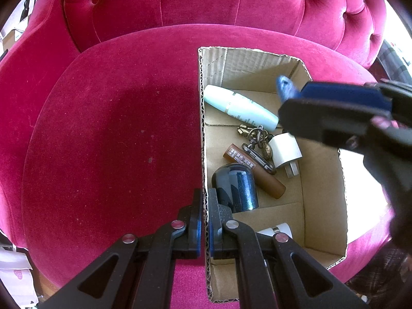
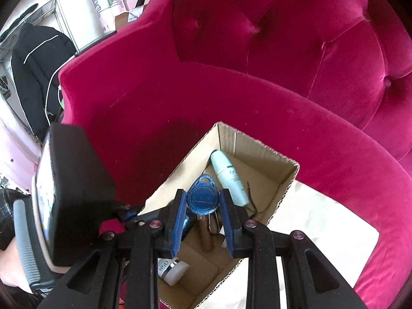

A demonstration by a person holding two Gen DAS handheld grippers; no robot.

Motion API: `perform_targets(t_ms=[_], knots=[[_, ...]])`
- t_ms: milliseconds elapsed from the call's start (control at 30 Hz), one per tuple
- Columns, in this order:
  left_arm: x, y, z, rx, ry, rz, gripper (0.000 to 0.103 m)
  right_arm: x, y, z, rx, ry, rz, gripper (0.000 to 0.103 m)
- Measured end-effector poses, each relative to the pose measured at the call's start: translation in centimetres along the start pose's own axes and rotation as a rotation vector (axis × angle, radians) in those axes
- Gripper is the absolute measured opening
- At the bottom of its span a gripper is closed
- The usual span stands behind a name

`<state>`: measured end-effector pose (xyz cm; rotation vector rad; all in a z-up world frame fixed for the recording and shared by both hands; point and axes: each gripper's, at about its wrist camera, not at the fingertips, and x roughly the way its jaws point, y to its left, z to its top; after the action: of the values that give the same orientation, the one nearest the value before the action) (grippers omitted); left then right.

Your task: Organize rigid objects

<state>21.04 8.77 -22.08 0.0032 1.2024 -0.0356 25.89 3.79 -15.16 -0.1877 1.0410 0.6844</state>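
My left gripper (image 1: 205,221) is clamped on the cardboard box's (image 1: 322,180) side wall, on the pink armchair (image 1: 103,128). My right gripper (image 2: 202,207) pinches a blue key tag (image 2: 203,197) above the box, over the bottle (image 2: 228,177) and brown tube (image 1: 253,173) inside.

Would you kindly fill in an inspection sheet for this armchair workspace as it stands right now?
Surface: magenta velvet armchair seat, bare beside the box.
Job's things: open brown cardboard box on the seat, holding a pale mint bottle, brown cylindrical tube, white plug adapter, metal key ring bundle, dark glossy domed cap and white jar.
Clutter: nothing seen on the seat.
Grippers: left gripper shut on the box's left wall; right gripper holds a round blue key fob over the box.
Cables: white cord beside the chair.
Surroundings: black jacket, metal rack.
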Motion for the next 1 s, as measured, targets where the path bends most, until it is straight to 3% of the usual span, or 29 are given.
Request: perform_targets(t_ms=[433,533,600,767,1000], knots=[[0.0,0.0,0.0,0.001,0.000,0.001,0.003,1.2,-0.9,-0.2,0.013,0.001,-0.002,0.029],[0.0,0.0,0.0,0.001,0.000,0.001,0.003,1.3,-1.3,-0.2,0.024,-0.006,-0.036,0.057],[0.1,-0.1,-0.1,0.002,0.000,0.003,0.003,1.4,-1.7,-0.1,0.033,-0.009,-0.057,0.065],[0.1,0.0,0.0,-0.001,0.000,0.001,0.003,1.4,-2.2,0.1,0.038,-0.013,-0.115,0.099],[0.3,-0.2,-0.1,0.001,-0.001,0.003,0.003,1.8,-3.1,0.1,0.055,0.007,-0.169,0.103]])
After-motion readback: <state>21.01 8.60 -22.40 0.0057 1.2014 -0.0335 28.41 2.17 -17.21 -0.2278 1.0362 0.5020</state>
